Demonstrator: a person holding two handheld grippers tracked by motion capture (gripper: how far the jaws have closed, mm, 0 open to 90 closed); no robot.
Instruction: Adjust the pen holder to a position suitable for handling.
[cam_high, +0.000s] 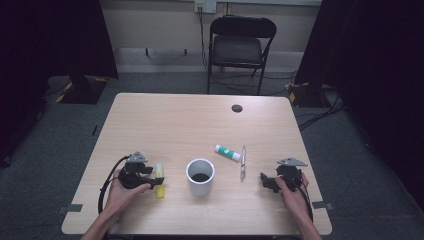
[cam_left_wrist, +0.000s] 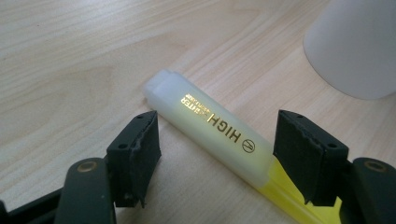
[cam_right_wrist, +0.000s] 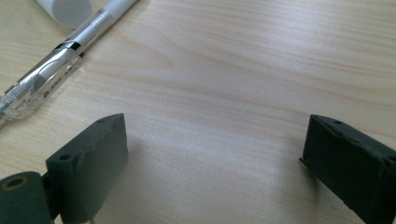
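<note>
While its jaws stand spread, the left gripper (cam_left_wrist: 217, 144) straddles the highlighter (cam_left_wrist: 210, 128), which lies flat on the table (cam_high: 175, 120); neither pad presses on it, though the pad nearest the yellow end sits very close to the barrel. The pale cap end points away from the gripper, and gold lettering runs along the body. Seen from above, the highlighter (cam_high: 159, 180) lies just left of the white cup (cam_high: 200, 176), with the left gripper (cam_high: 147, 175) on its far side from the cup. Right of the cup lie a clear pen (cam_high: 243, 162) and, just beyond, a white and green glue stick (cam_high: 227, 152). Farther right of the cup, the right gripper (cam_high: 267, 181) rests low over bare wood, its jaws spread wide with nothing between them.
</note>
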